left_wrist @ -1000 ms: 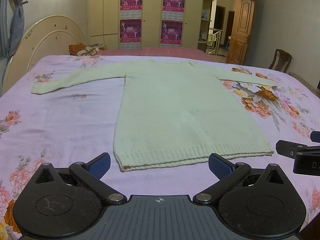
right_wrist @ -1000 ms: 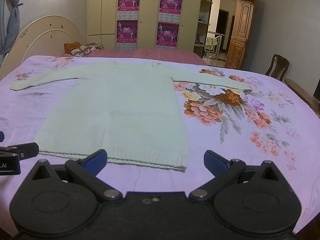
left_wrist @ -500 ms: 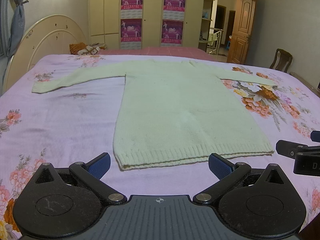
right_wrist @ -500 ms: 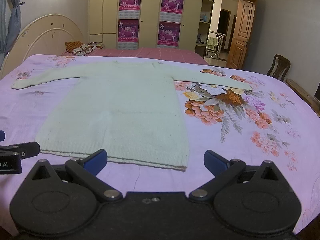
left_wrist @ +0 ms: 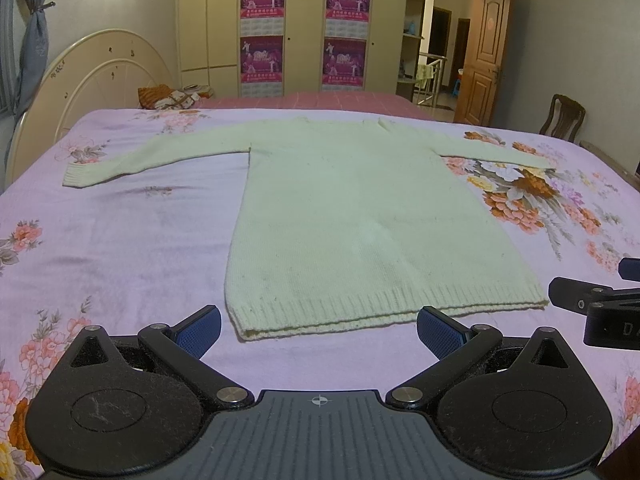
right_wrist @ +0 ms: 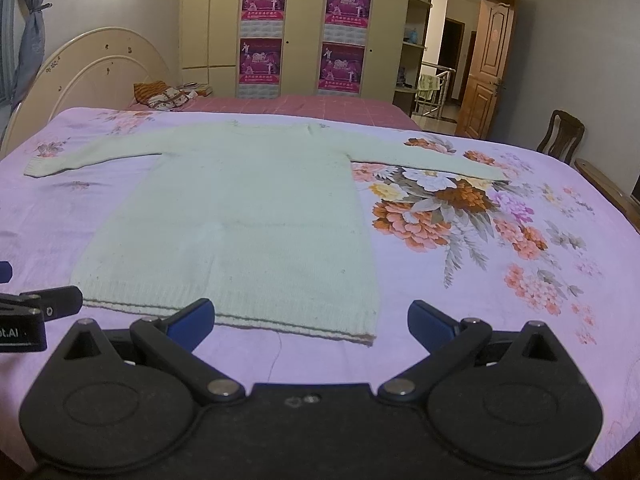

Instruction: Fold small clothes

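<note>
Frame centre: sweater [left_wrist: 360,220] flat on bed [left_wrist: 120,240], apparently unfolded; both grippers [left_wrist: 318,326] [right_wrist: 310,316] spread wide, empty; folding all left.

Floral bedspread [left_wrist: 120,240], cream wardrobe [left_wrist: 304,28] (four posters), open wooden door [left_wrist: 480,64].

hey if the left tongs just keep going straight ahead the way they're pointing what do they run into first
Most likely the ribbed hem of the pale sweater, lying flat just ahead between the open left tongs. How high they sit above the bedspread is unclear.
</note>
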`<state>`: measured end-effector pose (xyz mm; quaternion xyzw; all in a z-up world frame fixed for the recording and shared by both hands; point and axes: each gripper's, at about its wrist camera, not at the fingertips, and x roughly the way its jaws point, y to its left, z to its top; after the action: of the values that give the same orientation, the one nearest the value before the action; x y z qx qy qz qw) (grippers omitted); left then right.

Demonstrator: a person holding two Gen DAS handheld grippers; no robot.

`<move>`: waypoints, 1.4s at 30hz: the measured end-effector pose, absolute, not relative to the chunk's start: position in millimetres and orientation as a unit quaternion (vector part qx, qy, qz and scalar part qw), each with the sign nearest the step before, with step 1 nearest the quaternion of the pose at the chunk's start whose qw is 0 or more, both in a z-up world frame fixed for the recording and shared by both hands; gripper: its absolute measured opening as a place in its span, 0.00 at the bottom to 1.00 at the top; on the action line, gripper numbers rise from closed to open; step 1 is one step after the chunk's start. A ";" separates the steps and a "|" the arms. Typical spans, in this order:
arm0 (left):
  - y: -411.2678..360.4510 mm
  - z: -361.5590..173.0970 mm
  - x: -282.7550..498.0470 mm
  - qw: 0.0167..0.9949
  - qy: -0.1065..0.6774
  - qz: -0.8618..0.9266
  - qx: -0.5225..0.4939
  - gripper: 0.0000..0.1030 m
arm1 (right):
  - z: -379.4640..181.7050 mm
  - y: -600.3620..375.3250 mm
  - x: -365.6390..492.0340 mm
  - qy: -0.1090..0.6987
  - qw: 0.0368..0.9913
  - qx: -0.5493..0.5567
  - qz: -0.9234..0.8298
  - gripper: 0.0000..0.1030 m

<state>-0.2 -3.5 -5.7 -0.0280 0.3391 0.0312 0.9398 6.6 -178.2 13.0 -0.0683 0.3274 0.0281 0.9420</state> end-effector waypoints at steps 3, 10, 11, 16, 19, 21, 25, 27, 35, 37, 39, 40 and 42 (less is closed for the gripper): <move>-3.9 -5.8 0.6 0.940 0.339 0.032 -0.029 1.00 | 13.1 -177.7 6.7 0.328 0.942 -0.068 0.028 0.99; -4.0 -7.2 1.9 0.939 0.341 0.033 -0.029 1.00 | 12.7 -178.4 8.4 0.330 0.941 -0.069 0.033 0.99; -4.0 -7.6 1.6 0.939 0.341 0.034 -0.029 1.00 | 12.4 -178.3 8.5 0.330 0.941 -0.070 0.034 0.99; -3.2 -8.1 1.8 0.938 0.342 0.036 -0.030 1.00 | 12.3 -178.1 9.0 0.331 0.940 -0.071 0.037 0.99; -3.1 -8.0 2.1 0.938 0.343 0.036 -0.029 1.00 | 12.2 -177.9 8.9 0.331 0.940 -0.071 0.037 0.99; -3.4 -7.5 1.8 0.938 0.342 0.036 -0.030 1.00 | 12.3 -178.0 9.2 0.331 0.940 -0.071 0.037 0.99; -2.8 -7.8 3.7 0.936 0.349 0.035 -0.031 1.00 | 12.1 -178.1 9.3 0.331 0.940 -0.070 0.037 0.99; 2.2 -7.1 5.5 0.936 0.347 0.028 -0.048 1.00 | 12.4 -178.7 9.9 0.329 0.941 -0.071 0.039 0.99; 36.6 17.8 53.4 0.951 0.300 0.006 -0.077 1.00 | 32.3 -213.6 41.9 0.288 0.956 -0.055 0.020 0.99; 44.0 28.1 71.7 0.957 0.279 0.006 -0.084 1.00 | 43.8 -223.1 54.5 0.263 0.963 -0.053 0.013 0.99; 47.3 35.2 93.0 0.960 0.269 0.009 -0.081 1.00 | 53.0 -233.5 72.7 0.255 0.966 -0.046 0.014 0.99; 47.9 37.3 104.5 0.961 0.267 0.013 -0.071 1.00 | 56.3 -240.5 86.8 0.261 0.964 -0.038 0.017 0.99; 48.0 39.0 131.4 0.964 0.262 0.021 -0.049 1.00 | 57.9 -252.5 113.7 0.287 0.957 -0.025 0.019 0.99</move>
<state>131.4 48.0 39.0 -0.0493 0.2622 0.0212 0.9635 113.7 -252.5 57.9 -0.0253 0.2872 0.0191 0.9573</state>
